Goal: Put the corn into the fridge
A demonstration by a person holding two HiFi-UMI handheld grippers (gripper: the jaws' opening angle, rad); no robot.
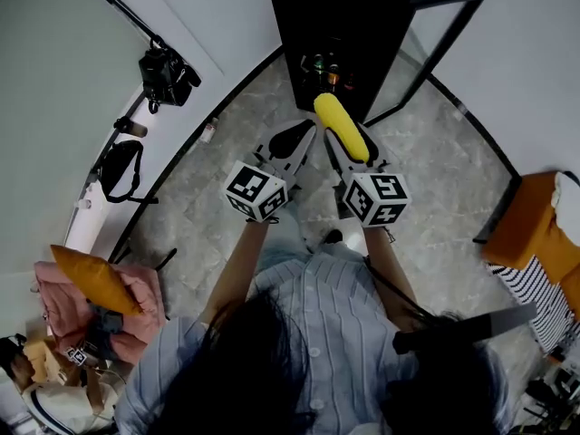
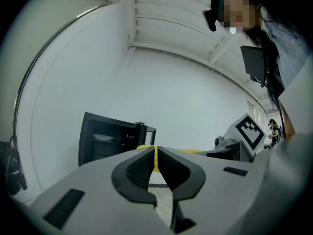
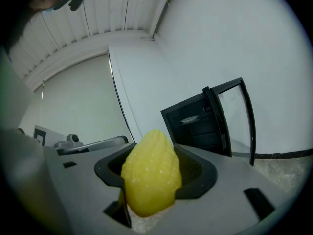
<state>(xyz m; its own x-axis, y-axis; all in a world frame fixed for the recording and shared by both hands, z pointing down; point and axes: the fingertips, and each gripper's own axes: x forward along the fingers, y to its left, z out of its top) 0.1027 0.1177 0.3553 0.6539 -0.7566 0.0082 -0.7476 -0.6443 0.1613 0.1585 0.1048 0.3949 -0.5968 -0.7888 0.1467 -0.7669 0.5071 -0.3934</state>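
A yellow corn cob (image 1: 342, 126) sticks out of my right gripper (image 1: 347, 149), whose jaws are shut on it; up close the corn (image 3: 151, 179) fills the space between them. The small black fridge (image 1: 343, 39) stands on the floor ahead with its glass door (image 1: 435, 57) swung open to the right; bottles show on a shelf inside. The fridge (image 3: 200, 126) also appears past the corn, with a plate on a shelf. My left gripper (image 1: 301, 143) hangs beside the right one, jaws shut and empty, and the fridge (image 2: 112, 141) lies beyond it.
A camera (image 1: 168, 75) on a tripod and a black bag (image 1: 120, 169) stand at the left wall. An orange cushion (image 1: 89, 277) on a pink chair is at lower left; an orange and striped pile (image 1: 535, 243) at right. Marbled floor (image 1: 217, 207) lies before the fridge.
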